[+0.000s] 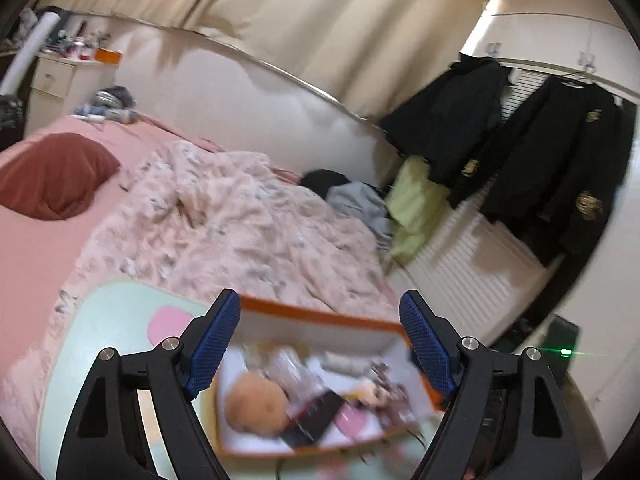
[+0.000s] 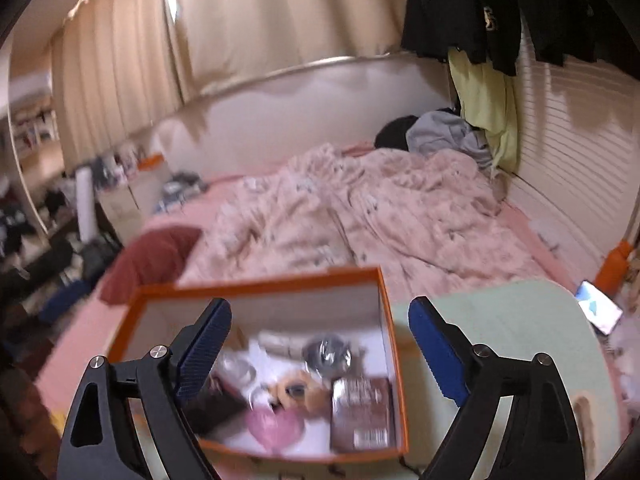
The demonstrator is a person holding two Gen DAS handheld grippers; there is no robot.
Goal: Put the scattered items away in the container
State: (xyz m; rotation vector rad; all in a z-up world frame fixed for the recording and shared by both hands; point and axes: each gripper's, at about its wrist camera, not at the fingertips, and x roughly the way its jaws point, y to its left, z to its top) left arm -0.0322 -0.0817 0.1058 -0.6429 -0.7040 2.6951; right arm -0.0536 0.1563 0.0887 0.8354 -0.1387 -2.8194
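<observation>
Box (image 2: 384, 320): sat on the mat (image 2: 500, 320), holding the book (image 2: 362, 414) and toy (image 2: 294, 390) | left gripper (image 1: 320, 344), right gripper (image 2: 320, 344): both above the box, jaws apart, empty | Advice: you likely had little left; sweep beside the box before withdrawing.

box (image 2: 384, 320) open-topped, walls ringing clutter, bare mat (image 2: 500, 320) beside

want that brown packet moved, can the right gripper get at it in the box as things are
Probably yes. The right gripper is open and empty above the box, and the brown packet lies flat on top near the box's right wall, nothing over it. That wall may crowd one of the fingers.
</observation>
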